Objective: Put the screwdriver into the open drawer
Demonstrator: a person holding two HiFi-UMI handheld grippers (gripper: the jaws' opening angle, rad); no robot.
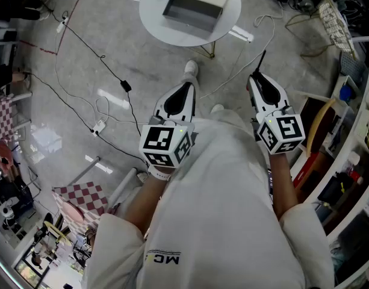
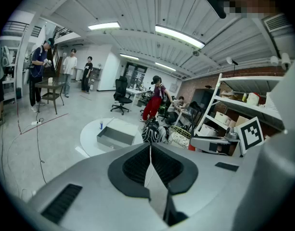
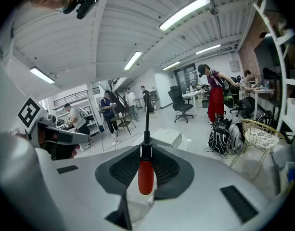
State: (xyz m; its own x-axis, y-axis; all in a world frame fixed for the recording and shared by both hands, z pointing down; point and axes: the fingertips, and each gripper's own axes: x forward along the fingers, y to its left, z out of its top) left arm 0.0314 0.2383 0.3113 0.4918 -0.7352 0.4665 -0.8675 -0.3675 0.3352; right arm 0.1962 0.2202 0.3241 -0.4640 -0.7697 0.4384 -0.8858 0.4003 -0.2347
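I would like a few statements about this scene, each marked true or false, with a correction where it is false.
1. The right gripper is shut on a screwdriver with a red handle. True.
2. The left gripper holds a blue pen. False: its jaws are together with nothing between them.
3. The screwdriver lies inside the drawer. False: it is in the right gripper, held near the person's body, and the drawer is farther ahead.
4. The drawer stands on a round white table. True.
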